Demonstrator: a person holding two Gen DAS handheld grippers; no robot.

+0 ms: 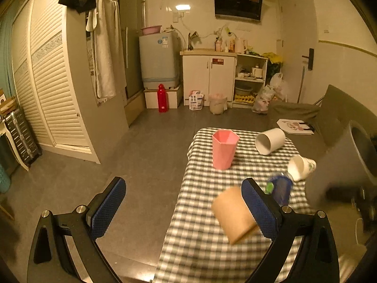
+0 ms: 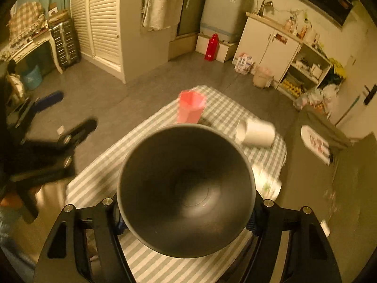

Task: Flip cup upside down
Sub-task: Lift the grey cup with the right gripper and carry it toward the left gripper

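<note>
My right gripper (image 2: 186, 214) is shut on a grey cup (image 2: 186, 188), held in the air with its open mouth toward the camera; the cup hides the fingertips. The same cup shows at the right edge of the left wrist view (image 1: 346, 160). My left gripper (image 1: 183, 205) is open and empty, above the left edge of the checked table (image 1: 200, 247). On the table, a pink cup (image 1: 223, 149) stands upright. A white cup (image 1: 269, 140) lies on its side, as does a paper cup (image 1: 301, 167). A tan cup (image 1: 235, 214) and a blue cup (image 1: 281, 188) stand near my right finger.
The table is small, with grey floor (image 1: 141, 155) to its left and a grey sofa (image 1: 329, 115) to its right. A louvred wardrobe (image 1: 51, 89) stands at the left. A washing machine (image 1: 159, 59), a red bottle (image 1: 162, 97) and a sink cabinet (image 1: 209, 75) line the far wall.
</note>
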